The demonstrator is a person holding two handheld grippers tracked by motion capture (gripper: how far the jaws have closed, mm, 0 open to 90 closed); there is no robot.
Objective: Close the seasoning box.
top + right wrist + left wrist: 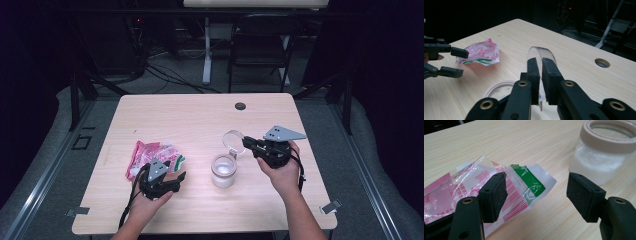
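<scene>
High view has the jar [223, 171] sitting open near the middle of the table [165, 112], white granules inside, and the right gripper [248, 143] just beyond it on the right holding the clear lid [233, 139] edge-on. In the right gripper view the two pads are nearly together, with the thin rim of the lid pinched between them and the rest of the lid arching up past the tips. The left gripper [179, 176] sits near the front left with its jaws spread wide and nothing between them; in its own view one pad hangs over the sachets [499, 192] without pressing on them.

What I'd worry about: that lid is slick clear plastic and it's only caught by its edge, so any twist of the wrist could let it pivot or pop out, and it's right above the open jar. A knock on the jar would spill the granules too. On the left, the crinkly wrappers overlap, so a grab could pick up more than one or just slide off.

Count: one jar, one lid, two grippers, and a small pile of sachets, maybe two or three, hard to tell since they overlap.
</scene>
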